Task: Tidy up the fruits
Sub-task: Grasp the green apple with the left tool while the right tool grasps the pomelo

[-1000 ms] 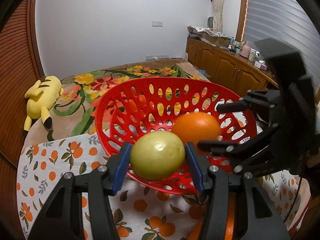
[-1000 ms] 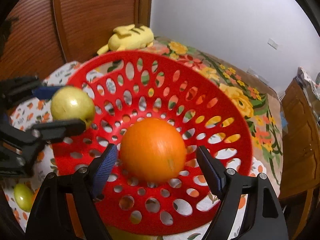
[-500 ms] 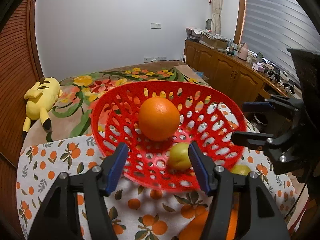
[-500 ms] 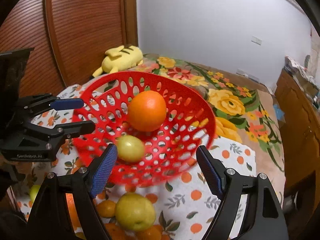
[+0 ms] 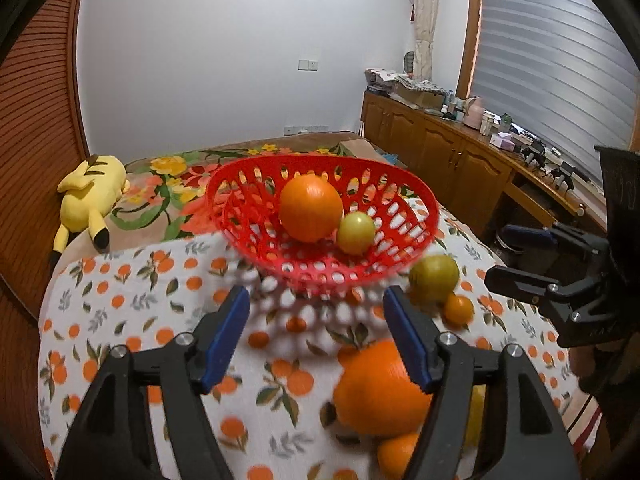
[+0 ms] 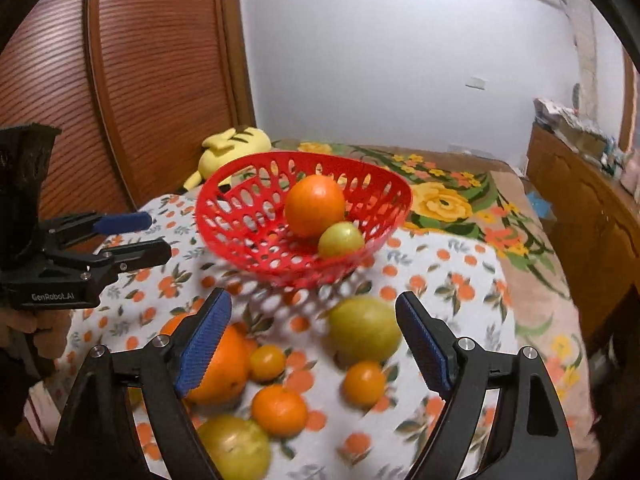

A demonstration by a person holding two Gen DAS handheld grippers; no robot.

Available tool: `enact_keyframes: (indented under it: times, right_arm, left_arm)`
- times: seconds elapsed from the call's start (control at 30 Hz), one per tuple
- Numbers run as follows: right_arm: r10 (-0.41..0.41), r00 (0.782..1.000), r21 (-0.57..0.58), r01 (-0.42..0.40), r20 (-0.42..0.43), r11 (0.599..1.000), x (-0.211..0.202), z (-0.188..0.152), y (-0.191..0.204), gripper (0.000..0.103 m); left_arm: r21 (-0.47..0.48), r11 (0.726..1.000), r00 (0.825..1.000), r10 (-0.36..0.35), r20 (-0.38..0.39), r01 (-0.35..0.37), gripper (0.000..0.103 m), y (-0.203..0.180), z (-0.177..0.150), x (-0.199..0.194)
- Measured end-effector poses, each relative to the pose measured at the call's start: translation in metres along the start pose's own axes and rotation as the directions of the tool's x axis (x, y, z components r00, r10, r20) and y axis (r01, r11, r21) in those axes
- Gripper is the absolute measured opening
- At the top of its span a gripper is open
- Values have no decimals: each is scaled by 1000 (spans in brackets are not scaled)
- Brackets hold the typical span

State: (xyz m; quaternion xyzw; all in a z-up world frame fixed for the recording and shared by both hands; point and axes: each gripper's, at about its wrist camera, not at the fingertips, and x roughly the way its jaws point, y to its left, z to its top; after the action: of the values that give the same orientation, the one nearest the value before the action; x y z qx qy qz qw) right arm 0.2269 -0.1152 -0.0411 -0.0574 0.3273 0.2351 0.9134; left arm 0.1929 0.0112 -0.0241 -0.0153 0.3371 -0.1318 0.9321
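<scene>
The red basket [image 5: 228,220] [image 6: 216,224] stands on the orange-print tablecloth [image 5: 120,304]. In it lie a big orange [image 5: 310,212] [image 6: 314,210] and a small green fruit [image 5: 356,233] [image 6: 340,239]. My left gripper [image 5: 316,304] [image 6: 154,236] hangs short of the basket, its jaws opening with nothing between them. My right gripper [image 6: 312,308] [image 5: 502,258] is also back from the basket, jaws opening and empty. Loose on the cloth near me are a green fruit [image 6: 364,328] [image 5: 434,280], a large orange [image 5: 380,388] [image 6: 222,368] and several small oranges [image 6: 279,410].
A yellow plush toy [image 5: 88,196] [image 6: 232,148] lies on the flowered bedspread [image 6: 440,204] behind the table. Wooden cabinets [image 5: 460,160] run along the right wall, and a ribbed wooden door [image 6: 152,80] stands at the left. Another green fruit [image 6: 236,448] lies at the near edge.
The left gripper let go of the green fruit and the right of the orange; both fruits now lie in the basket. Both grippers drew back and widened.
</scene>
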Motion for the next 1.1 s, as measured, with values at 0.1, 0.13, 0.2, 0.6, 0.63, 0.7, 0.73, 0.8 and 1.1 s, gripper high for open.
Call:
enact_keyframes:
  times: [0.1, 0.13, 0.2, 0.6, 0.63, 0.7, 0.73, 0.8, 1.1]
  right_arm:
    - [11, 1000, 22, -11, -2, 1000, -5, -19, 9, 86]
    - [11, 1000, 22, -11, -2, 1000, -7, -24, 12, 86]
    - [10, 1000, 25, -10, -6, 1000, -10, -36, 17, 86]
    - [13, 1000, 42, -12, -18, 999, -19, -89, 34, 86]
    - [15, 1000, 46, -14, -19, 999, -19, -91, 33, 86]
    - [14, 1000, 59, -13, -21, 998, -20, -96, 31, 86]
    - [17, 1000, 68, -16, -21, 998, -20, -98, 30, 86]
    - [22, 999, 80, -20, -26, 997, -19, -102, 28, 86]
    - [33, 999, 80, -29, -44, 996, -11, -111, 37, 86]
  left_arm:
    - [-6, 1000, 1000, -3, -6, 3, 69, -2, -17, -11]
    - [-8, 1000, 1000, -3, -7, 3, 70, -2, -22, -14]
    - [-9, 1000, 1000, -1, -14, 0, 70, -4, -33, -19]
    - [-33, 999, 999, 17, -50, -19, 70, -18, -92, -35]
    - [-39, 999, 999, 12, -51, -14, 70, -17, -96, -36]
    - [-42, 999, 998, 16, -58, -18, 70, -17, -102, -37]
    - [-44, 999, 998, 19, -62, -22, 70, -17, -104, -37]
    - [-50, 999, 997, 19, -71, -23, 70, -16, -109, -35]
    - [-70, 997, 994, 10, -106, -18, 70, -15, -131, -30]
